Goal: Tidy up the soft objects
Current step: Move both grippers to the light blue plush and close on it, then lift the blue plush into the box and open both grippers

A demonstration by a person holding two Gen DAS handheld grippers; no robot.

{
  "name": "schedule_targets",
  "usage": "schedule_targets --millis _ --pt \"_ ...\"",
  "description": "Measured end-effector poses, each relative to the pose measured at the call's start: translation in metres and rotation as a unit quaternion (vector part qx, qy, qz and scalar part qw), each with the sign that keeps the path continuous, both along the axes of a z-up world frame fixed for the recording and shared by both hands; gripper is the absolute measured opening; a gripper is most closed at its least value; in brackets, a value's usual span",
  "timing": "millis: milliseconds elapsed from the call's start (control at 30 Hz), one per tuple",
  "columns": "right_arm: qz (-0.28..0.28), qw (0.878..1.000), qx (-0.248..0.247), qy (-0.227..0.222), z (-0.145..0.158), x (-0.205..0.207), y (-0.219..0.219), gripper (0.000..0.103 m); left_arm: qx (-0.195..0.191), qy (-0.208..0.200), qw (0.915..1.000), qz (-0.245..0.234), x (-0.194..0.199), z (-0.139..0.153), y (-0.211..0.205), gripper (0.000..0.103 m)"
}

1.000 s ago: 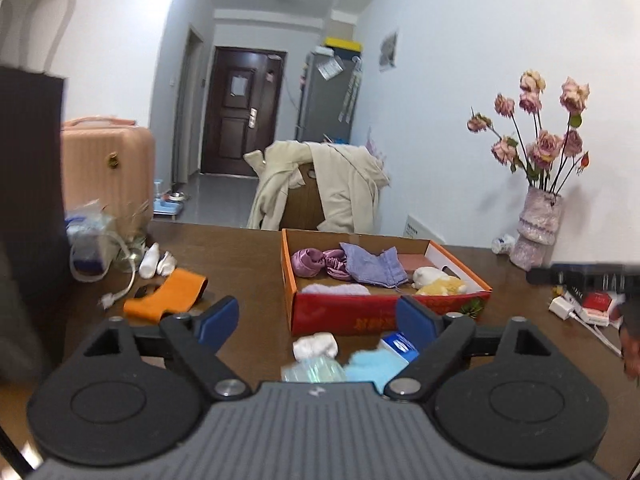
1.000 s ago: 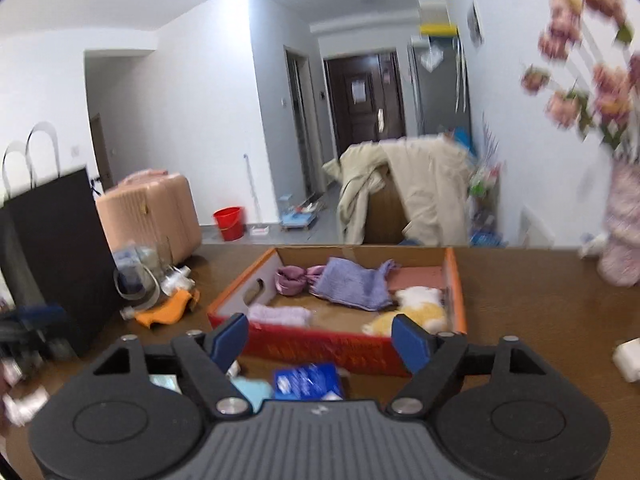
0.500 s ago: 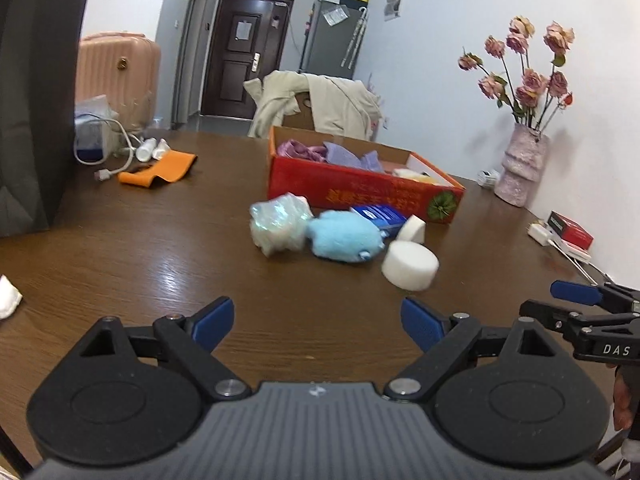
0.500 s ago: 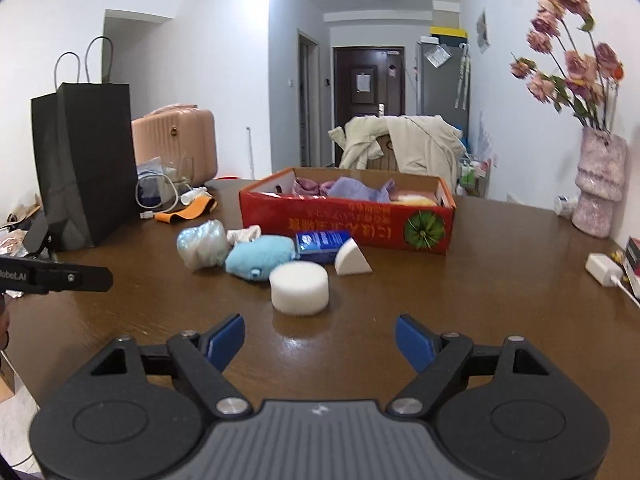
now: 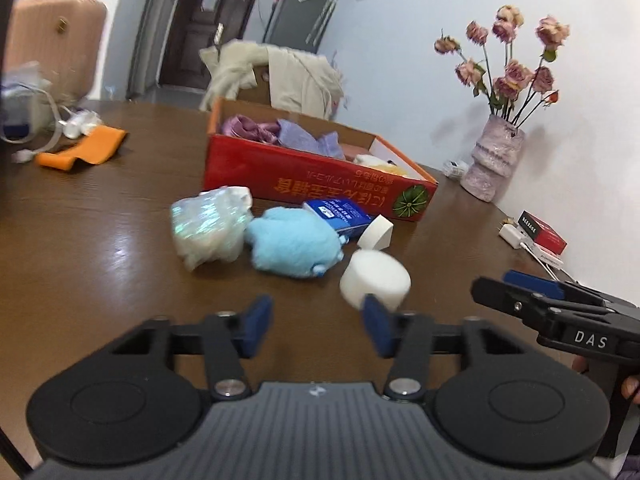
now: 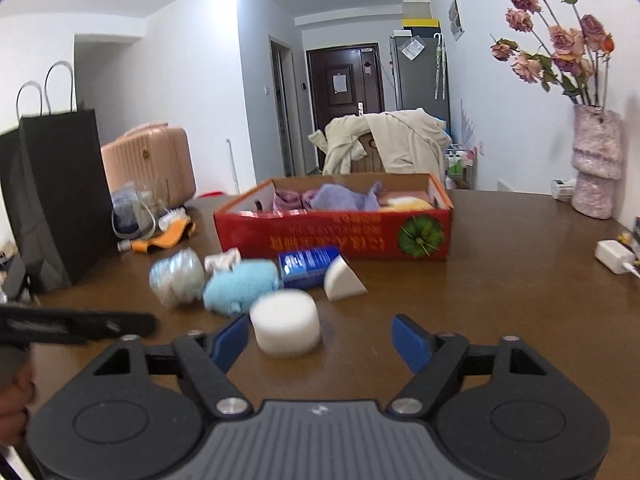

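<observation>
On the brown table a round white sponge (image 5: pixel 376 280) (image 6: pixel 286 328) lies nearest me. Behind it are a blue plush (image 5: pixel 294 246) (image 6: pixel 240 286), a shimmery bundle (image 5: pixel 208 228), a blue tissue pack (image 5: pixel 340 216) and a white wedge sponge (image 6: pixel 342 280). The red box (image 5: pixel 320 184) (image 6: pixel 332 236) behind them holds purple cloths and a yellow plush. My left gripper (image 5: pixel 316 322) is closing over bare table, with nothing between its pads. My right gripper (image 6: pixel 320 342) is closing slightly. The round sponge sits just ahead of its left finger, untouched.
A vase of dried roses (image 5: pixel 492 164) (image 6: pixel 596 168) stands at the far right, with a white charger (image 6: pixel 614 254) and a red packet (image 5: pixel 542 234) near it. A black paper bag (image 6: pixel 60 192) and an orange band (image 5: pixel 84 148) sit at the left. A coat-draped chair (image 6: pixel 384 144) is behind the box.
Both grippers have sunk toward the table and come closer to the loose soft things. The left jaws have narrowed a lot, the right jaws a little.
</observation>
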State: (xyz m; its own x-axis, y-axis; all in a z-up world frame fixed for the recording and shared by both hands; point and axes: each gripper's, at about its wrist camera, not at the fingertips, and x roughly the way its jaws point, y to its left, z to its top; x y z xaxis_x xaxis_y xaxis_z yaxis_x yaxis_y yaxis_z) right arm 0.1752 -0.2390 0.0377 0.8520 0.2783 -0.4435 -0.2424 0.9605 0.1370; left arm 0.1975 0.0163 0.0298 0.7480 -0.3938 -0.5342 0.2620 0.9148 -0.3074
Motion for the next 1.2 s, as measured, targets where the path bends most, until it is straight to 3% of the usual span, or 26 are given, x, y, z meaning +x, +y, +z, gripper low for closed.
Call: schedule_targets --millis 167,367,467,567,833,1033,1200 --pt "0.024 0.999 0.026 0.025 0.002 0.052 0.017 0.057 0.005 0.009 0.9999 0.0 0.055 -0.002 -0.008 0.044" --pt "0.046 0.995 0.043 0.074 -0.008 0.116 0.041 0.054 0.007 0.038 0.9992 0.004 0.101 -0.015 -0.001 0.049" --pt "0.057 0.992 0.036 0.109 -0.016 0.143 0.055 0.047 -0.015 0.059 0.9981 0.009 0.113 -0.025 0.009 0.049" --pt "0.065 0.987 0.038 0.141 -0.021 0.161 0.06 0.045 -0.064 0.08 0.9947 -0.004 0.118 -0.031 0.023 0.051" --pt "0.085 0.975 0.098 0.18 -0.036 0.174 0.059 0.043 -0.091 0.084 0.9923 -0.009 0.12 -0.038 0.029 0.045" --pt "0.088 0.962 0.158 0.205 -0.044 0.179 0.047 0.037 -0.081 0.075 0.9939 -0.009 0.115 -0.036 0.025 0.043" --pt "0.087 0.966 0.162 0.184 -0.027 0.149 0.042 0.036 -0.081 0.056 0.9951 -0.011 0.088 -0.019 0.02 0.042"
